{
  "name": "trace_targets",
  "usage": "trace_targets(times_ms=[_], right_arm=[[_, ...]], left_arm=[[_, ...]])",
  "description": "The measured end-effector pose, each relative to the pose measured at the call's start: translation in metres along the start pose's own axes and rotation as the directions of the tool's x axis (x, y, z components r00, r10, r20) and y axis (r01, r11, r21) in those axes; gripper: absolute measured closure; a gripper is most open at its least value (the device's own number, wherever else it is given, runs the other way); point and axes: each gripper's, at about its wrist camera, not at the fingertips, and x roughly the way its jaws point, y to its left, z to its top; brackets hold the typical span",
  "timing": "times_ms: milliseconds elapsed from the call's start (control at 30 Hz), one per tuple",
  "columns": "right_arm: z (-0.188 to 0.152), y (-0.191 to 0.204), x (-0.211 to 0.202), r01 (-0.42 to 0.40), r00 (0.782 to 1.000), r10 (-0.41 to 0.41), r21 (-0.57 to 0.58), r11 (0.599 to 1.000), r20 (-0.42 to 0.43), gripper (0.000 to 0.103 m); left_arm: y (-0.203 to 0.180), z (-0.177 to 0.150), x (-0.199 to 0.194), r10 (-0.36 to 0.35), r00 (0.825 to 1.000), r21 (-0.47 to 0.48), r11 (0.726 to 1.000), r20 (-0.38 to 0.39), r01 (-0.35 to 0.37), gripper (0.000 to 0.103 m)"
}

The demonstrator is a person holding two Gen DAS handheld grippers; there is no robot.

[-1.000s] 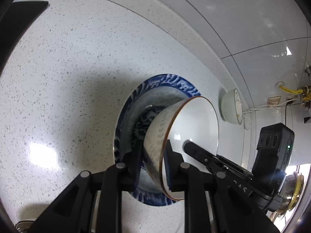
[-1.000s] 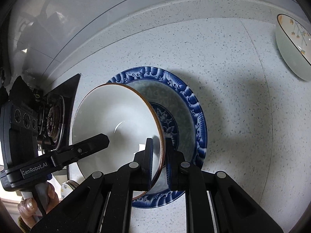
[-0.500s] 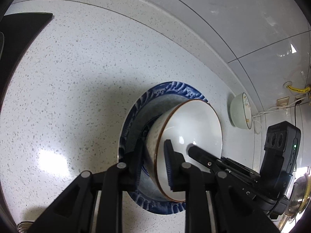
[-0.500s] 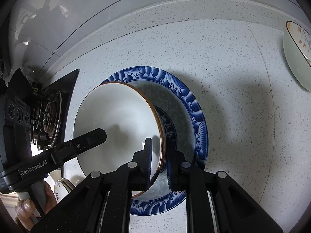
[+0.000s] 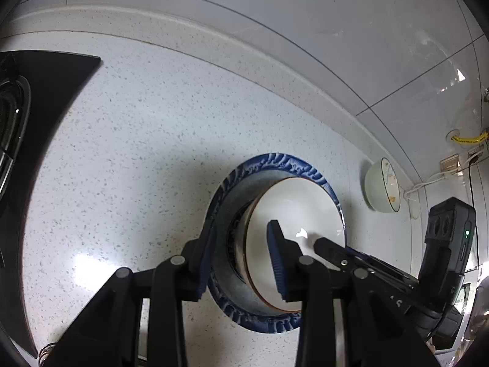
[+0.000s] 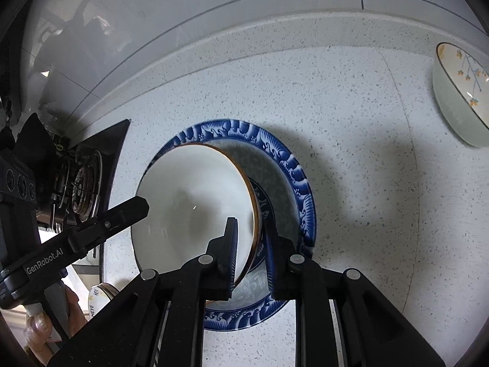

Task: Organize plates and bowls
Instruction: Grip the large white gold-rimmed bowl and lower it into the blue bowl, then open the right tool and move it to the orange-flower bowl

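A white bowl with a brown rim [image 5: 293, 211] [image 6: 189, 192] sits in a blue-patterned plate [image 5: 232, 183] [image 6: 287, 159] on the speckled counter. My left gripper [image 5: 241, 250] is open, its jaws wide on either side of the bowl's near rim, not touching it. My right gripper [image 6: 250, 250] is also open, jaws straddling the bowl's opposite rim with a gap. Each gripper shows in the other's view, the right one [image 5: 336, 250] and the left one [image 6: 122, 214].
A pale green bowl with orange flowers [image 5: 382, 186] [image 6: 458, 104] stands on the counter further right near the wall. A black gas hob [image 5: 36, 122] [image 6: 82, 180] lies on the left. Tiled backsplash runs behind. Wall sockets and cables [image 5: 458, 159] are at the far right.
The bowl has been lowered onto the blue plate and now sits level. Both grippers have opened and let go of its rim.
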Motion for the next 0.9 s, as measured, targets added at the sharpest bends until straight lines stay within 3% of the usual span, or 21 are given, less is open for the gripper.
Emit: trace_targets(times_ms=[200, 333, 467, 567, 667, 733, 900], right_arm=[[-0.008, -0.003, -0.026, -0.021, 0.998, 0.022, -0.009, 1.000, 0.058, 0.083], [-0.018, -0.011, -0.047, -0.017, 0.995, 0.017, -0.005, 1.000, 0.102, 0.066], [-0.027, -0.026, -0.072, -0.023, 0.990, 0.021, 0.010, 1.000, 0.143, 0.063], [-0.036, -0.038, -0.094, -0.004, 0.981, -0.001, 0.025, 1.000, 0.192, 0.052], [-0.042, -0.052, -0.114, 0.008, 0.973, -0.017, 0.040, 0.999, 0.231, 0.051], [-0.045, -0.062, -0.127, 0.025, 0.965, -0.037, 0.052, 0.998, 0.259, 0.050], [-0.042, -0.100, -0.154, 0.074, 0.944, -0.101, 0.096, 0.993, 0.314, 0.050]], left_arm=[[0.002, -0.004, -0.023, -0.011, 0.998, -0.005, 1.000, 0.058, 0.011, 0.065], [-0.005, -0.011, -0.041, -0.029, 0.995, 0.009, 1.000, 0.095, 0.029, 0.059], [-0.013, -0.017, -0.057, -0.056, 0.991, 0.033, 0.998, 0.123, 0.052, 0.052], [-0.017, -0.023, -0.069, -0.081, 0.985, 0.056, 0.996, 0.151, 0.074, 0.043], [-0.024, -0.027, -0.078, -0.107, 0.979, 0.090, 0.992, 0.173, 0.092, 0.026], [-0.030, -0.027, -0.079, -0.126, 0.979, 0.114, 0.988, 0.161, 0.108, 0.017], [-0.060, -0.021, -0.066, -0.215, 0.974, 0.117, 0.972, 0.076, 0.205, 0.017]])
